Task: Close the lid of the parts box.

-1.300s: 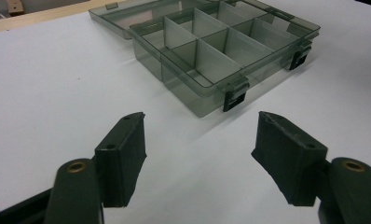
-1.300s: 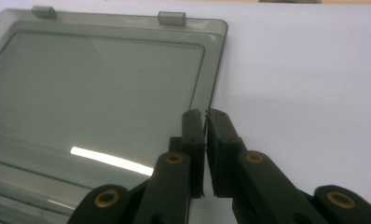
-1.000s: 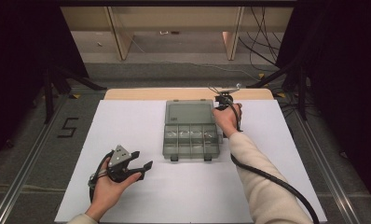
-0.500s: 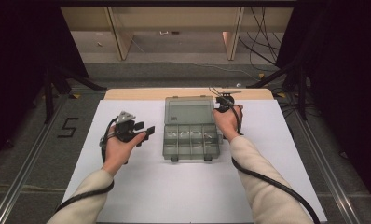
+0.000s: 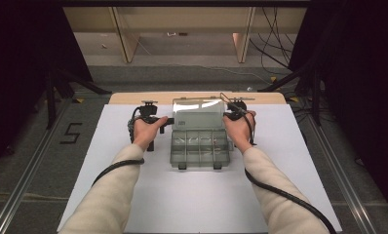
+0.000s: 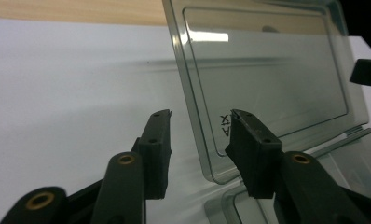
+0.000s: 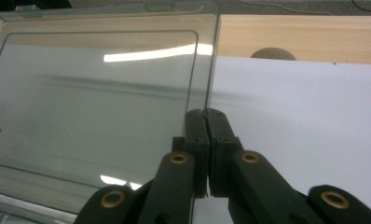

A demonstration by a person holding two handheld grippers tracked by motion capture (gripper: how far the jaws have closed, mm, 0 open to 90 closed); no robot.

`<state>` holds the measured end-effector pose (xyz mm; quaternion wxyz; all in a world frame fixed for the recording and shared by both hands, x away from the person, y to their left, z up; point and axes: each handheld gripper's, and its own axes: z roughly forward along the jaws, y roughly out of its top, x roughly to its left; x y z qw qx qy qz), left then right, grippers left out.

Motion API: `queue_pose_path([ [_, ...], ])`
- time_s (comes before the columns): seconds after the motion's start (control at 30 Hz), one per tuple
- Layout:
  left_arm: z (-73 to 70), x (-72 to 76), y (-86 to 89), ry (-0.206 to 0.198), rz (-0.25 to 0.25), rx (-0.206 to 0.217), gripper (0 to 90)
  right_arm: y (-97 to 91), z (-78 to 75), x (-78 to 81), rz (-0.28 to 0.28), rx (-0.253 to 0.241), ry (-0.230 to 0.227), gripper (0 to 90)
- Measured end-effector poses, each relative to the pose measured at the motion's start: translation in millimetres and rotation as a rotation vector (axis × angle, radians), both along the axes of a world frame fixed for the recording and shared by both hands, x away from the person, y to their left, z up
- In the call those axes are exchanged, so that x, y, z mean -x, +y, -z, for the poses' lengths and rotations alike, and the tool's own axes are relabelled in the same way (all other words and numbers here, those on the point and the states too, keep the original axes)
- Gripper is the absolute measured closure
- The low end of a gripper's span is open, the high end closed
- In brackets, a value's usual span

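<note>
My right gripper [image 7: 206, 112] pinched the organizer box's clear lid [image 7: 99, 88] edge; my left gripper [image 6: 200, 116], jaws closing, straddled the opposite edge untouched.

My sleeves [image 5: 111, 195] are cream-coloured and reach down to both wrists. My left gripper [image 5: 168, 122] is black, with a short post and a small flat plate on top, and a black cable [image 5: 115, 166] loops back from it under my forearm. My right gripper [image 7: 205, 113] is black too, trailing a thicker black cable [image 5: 284, 197] along my right sleeve. Up close the jaws are matte black, blocky at the tips, with small dimples in the pads and brass-coloured rivets at the linkage joints
</note>
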<state>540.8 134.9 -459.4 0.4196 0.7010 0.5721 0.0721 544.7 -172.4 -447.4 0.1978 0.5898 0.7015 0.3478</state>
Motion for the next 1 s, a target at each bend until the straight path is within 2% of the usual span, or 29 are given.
queue_pose_path([
  [0.03,0.5,-0.8,-1.5,0.008,0.0,0.005,60.9,-1.8,1.7,-0.5,-0.015,0.014,-0.029,89.4],
  [0.07,1.0,-1.7,-3.7,0.012,-0.007,0.013,62.2,0.0,-0.7,1.5,0.005,-0.014,0.008,89.3],
  [0.1,1.3,-2.5,-5.0,0.017,-0.006,0.01,65.4,-3.6,1.4,0.1,-0.027,0.015,-0.043,89.3],
  [0.13,1.5,-3.0,-6.6,0.023,-0.003,0.011,67.7,-5.1,2.9,-0.5,-0.043,0.036,-0.068,89.3],
  [0.17,1.8,-3.5,-7.4,0.028,0.003,0.007,69.7,-4.4,0.8,0.9,-0.036,0.017,-0.048,89.3],
  [0.2,2.2,-3.9,-8.9,0.032,0.0,0.007,71.8,-2.4,1.5,0.6,-0.015,0.0,-0.069,89.3],
  [0.23,2.4,-4.2,-9.8,0.032,-0.004,0.01,74.1,-1.4,0.9,1.1,-0.009,-0.01,-0.069,89.3],
  [0.3,2.5,-4.8,-10.1,0.037,-0.011,0.011,75.7,-2.6,1.2,1.5,-0.019,0.007,-0.08,89.3],
  [0.33,2.9,-5.2,-9.4,0.032,-0.019,0.003,81.2,-2.3,0.8,2.3,-0.016,0.007,-0.082,89.4],
  [0.37,2.9,-5.0,-9.0,0.03,-0.027,0.005,83.2,-1.5,-0.6,3.1,-0.007,-0.01,-0.068,89.4],
  [0.4,2.8,-4.3,-9.5,0.032,-0.041,0.008,84.7,-1.0,-0.6,3.2,-0.004,-0.011,-0.073,89.4],
  [0.57,0.8,-1.8,-9.4,0.015,-0.037,-0.007,86.7,-0.1,-1.8,5.1,-0.008,-0.005,-0.084,89.3],
  [0.6,0.0,-0.5,-10.2,0.01,-0.053,-0.012,87.0,0.2,-1.7,5.4,-0.006,-0.008,-0.088,89.2],
  [0.63,-1.0,1.6,-9.7,-0.003,-0.045,-0.024,87.3,0.0,-2.0,5.9,-0.006,-0.01,-0.089,89.1],
  [0.7,-1.3,2.3,-10.1,-0.009,-0.044,-0.021,87.6,1.2,-2.3,7.1,0.006,-0.025,-0.08,88.9],
  [0.73,-2.3,4.5,-10.4,-0.022,-0.043,-0.026,87.9,-1.6,-0.4,6.0,-0.015,-0.015,-0.096,88.2],
  [0.83,-3.3,5.8,-10.7,-0.038,-0.038,-0.036,88.0,-4.3,0.3,4.3,-0.029,-0.015,-0.085,86.4],
  [0.87,-3.5,6.3,-11.1,-0.042,-0.041,-0.034,88.0,-5.3,-0.9,3.1,-0.021,-0.048,-0.07,83.7],
  [0.97,-3.8,7.3,-11.5,-0.051,-0.044,-0.031,88.1,-8.3,-3.3,-1.0,-0.049,-0.036,-0.078,80.6],
  [1.0,-4.1,7.8,-11.1,-0.053,-0.038,-0.035,88.2,-7.3,-5.2,-2.4,-0.047,-0.051,-0.071,78.9],
])
